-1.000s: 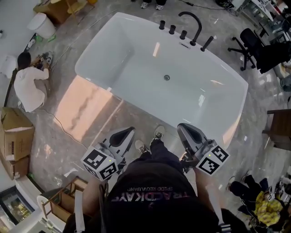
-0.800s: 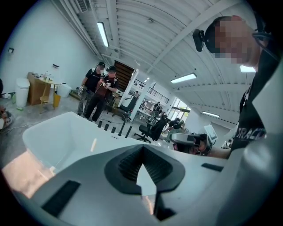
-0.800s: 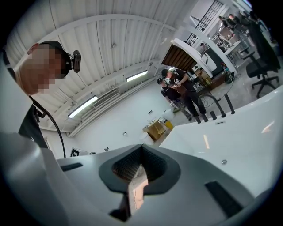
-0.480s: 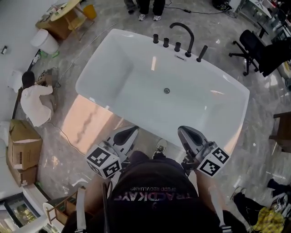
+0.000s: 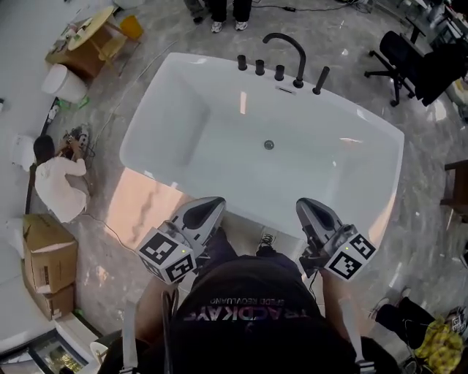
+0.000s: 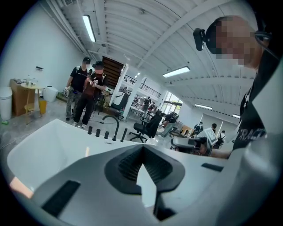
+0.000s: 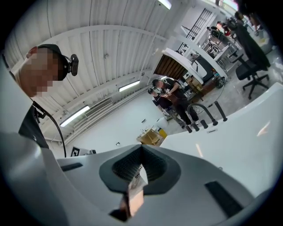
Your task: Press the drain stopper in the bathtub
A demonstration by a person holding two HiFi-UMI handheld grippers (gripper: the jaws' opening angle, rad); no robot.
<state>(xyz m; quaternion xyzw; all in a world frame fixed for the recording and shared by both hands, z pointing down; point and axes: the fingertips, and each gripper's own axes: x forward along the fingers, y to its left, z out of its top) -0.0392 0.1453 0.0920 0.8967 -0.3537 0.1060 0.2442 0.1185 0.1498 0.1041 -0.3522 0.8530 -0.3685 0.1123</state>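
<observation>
A white freestanding bathtub (image 5: 170, 109) fills the middle of the head view. Its small round metal drain stopper (image 5: 268, 144) sits in the tub floor, a little toward the faucet side. My left gripper (image 5: 210, 206) and right gripper (image 5: 310, 207) hover side by side at the tub's near rim, well short of the stopper. Both are shut with nothing held. In the left gripper view the shut left gripper (image 6: 142, 151) points over the tub (image 6: 48, 141) toward the far rim. The right gripper view shows the shut right gripper (image 7: 141, 152) aimed along the tub (image 7: 239, 132).
A black arched faucet (image 5: 287, 44) with several black knobs stands on the far rim. A person crouches on the floor at the left (image 5: 55, 186) near cardboard boxes (image 5: 47, 256). An office chair (image 5: 398, 55) stands at the far right. Two people's legs (image 5: 223, 11) show beyond the tub.
The view has drawn closer to the tub, and both grippers now reach its near rim. Both stayed shut.
</observation>
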